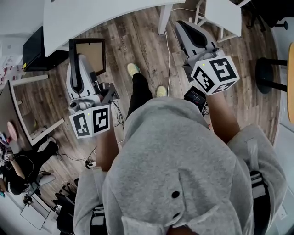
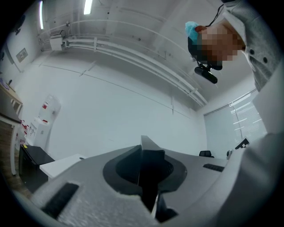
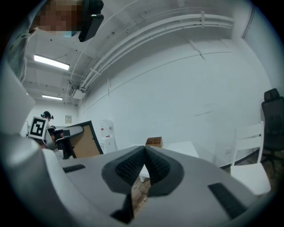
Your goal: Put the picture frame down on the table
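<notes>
Edgewise, the left tool (image 1: 76, 64) pinches a black-rimmed, brown-backed rectangular picture frame (image 1: 92, 54).

White table (image 1: 92, 16), wood floor (image 1: 138, 43), cable (image 1: 168, 59) on it

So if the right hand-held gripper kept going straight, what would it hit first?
Most likely the white table, with a small wooden box on it, straight beyond the closed right hand-held gripper. Only wood floor shows before it, though depth is unclear.

A brown wood-plank floor (image 1: 138, 41) covers the ground. 1 black box-shaped cabinet (image 1: 34, 48) stands at the white table's (image 1: 92, 13) left end; 1 white chair (image 1: 220, 16) stands beyond its right corner.
</notes>
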A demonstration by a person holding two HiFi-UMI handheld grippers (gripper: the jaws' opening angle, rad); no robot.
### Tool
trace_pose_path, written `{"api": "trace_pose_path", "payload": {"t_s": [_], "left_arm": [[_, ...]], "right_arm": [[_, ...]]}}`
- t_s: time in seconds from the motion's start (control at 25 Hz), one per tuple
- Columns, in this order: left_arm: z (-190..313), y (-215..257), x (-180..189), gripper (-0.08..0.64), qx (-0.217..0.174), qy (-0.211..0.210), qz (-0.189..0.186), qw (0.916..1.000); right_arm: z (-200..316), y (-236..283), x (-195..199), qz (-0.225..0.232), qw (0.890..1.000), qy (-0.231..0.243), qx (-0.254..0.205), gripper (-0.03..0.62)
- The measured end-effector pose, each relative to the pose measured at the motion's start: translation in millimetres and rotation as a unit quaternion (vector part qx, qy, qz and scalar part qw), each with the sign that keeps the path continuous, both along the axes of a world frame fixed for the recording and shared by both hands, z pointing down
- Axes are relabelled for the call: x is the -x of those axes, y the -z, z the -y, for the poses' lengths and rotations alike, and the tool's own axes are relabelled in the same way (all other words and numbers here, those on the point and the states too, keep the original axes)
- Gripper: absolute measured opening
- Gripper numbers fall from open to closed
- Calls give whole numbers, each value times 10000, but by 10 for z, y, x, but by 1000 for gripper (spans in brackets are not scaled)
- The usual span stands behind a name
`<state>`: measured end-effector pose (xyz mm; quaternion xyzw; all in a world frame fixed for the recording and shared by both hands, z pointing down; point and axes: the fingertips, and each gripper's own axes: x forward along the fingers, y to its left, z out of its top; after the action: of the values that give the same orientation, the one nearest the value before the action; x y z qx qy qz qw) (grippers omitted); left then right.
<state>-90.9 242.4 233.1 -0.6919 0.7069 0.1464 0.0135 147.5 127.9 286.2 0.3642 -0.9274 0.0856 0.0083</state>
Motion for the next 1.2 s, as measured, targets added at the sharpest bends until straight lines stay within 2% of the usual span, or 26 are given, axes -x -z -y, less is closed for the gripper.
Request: {"api": "trace_pose_path", "payload": {"t_s": [0.48,1.2], "left_arm": [[710,-71,510,40,148,-69,-28,9999],[1638,-35,1134,40,151,-451,-144,9988]], "right_arm": [[693,-31,564,-95,9999,-9,55,28],[1507,90,1257,-378,9987,-329,-68,28]]}}
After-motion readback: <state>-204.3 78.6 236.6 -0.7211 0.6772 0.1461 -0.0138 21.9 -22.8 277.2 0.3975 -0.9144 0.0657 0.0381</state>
